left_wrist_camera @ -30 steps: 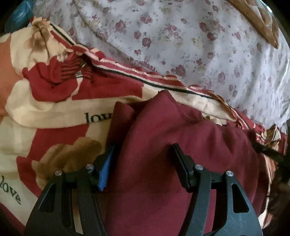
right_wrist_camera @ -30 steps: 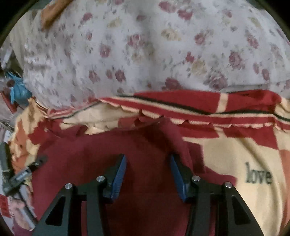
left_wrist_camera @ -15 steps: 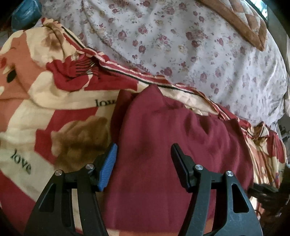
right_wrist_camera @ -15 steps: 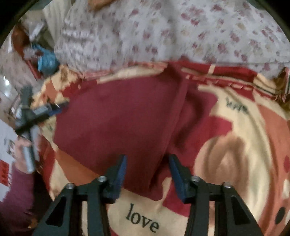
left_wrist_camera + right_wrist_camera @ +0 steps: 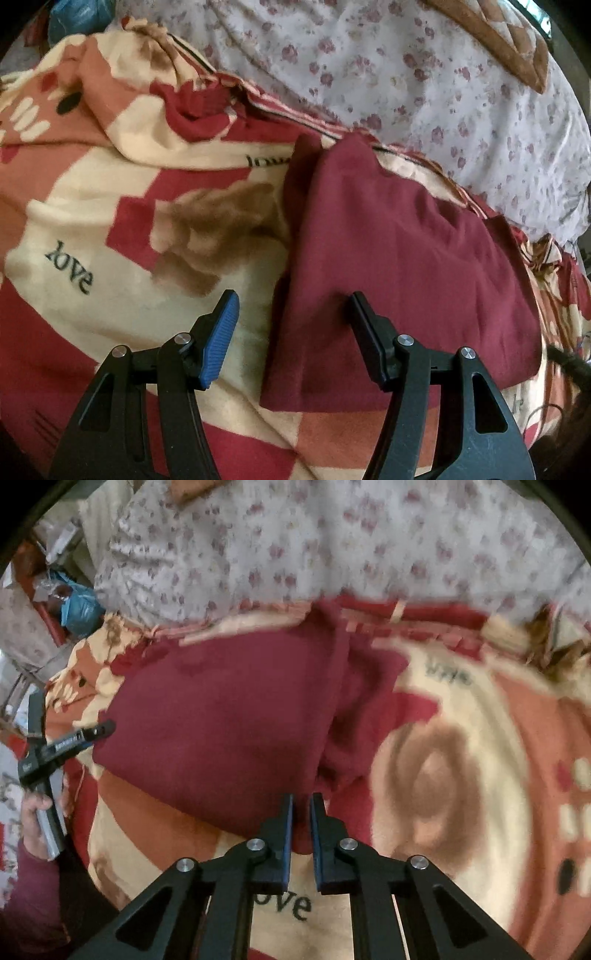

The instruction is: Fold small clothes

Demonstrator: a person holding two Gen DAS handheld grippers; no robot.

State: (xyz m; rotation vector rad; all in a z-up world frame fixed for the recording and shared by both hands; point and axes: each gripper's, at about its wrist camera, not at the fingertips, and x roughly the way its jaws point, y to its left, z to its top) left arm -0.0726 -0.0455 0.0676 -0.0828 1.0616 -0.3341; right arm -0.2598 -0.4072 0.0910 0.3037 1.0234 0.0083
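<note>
A dark red garment (image 5: 399, 266) lies folded on a red, cream and orange "love" blanket (image 5: 110, 240). My left gripper (image 5: 291, 314) is open and empty, held just above the garment's near left edge. In the right wrist view the same garment (image 5: 229, 720) lies spread, with a raised fold along its right side. My right gripper (image 5: 301, 812) is nearly shut at the garment's near edge; whether cloth is pinched between the fingers I cannot tell. The left gripper (image 5: 74, 738) shows at the garment's left edge, held by a hand.
A white floral quilt (image 5: 424, 74) is bunched behind the blanket; it also shows in the right wrist view (image 5: 332, 546). A brown patterned cushion (image 5: 509, 44) lies at the far right. A blue bag (image 5: 79, 609) and clutter sit beside the bed at left.
Both grippers have pulled back from the garment toward its near edge. The right gripper has closed from open to nearly shut. The left gripper stays open.
</note>
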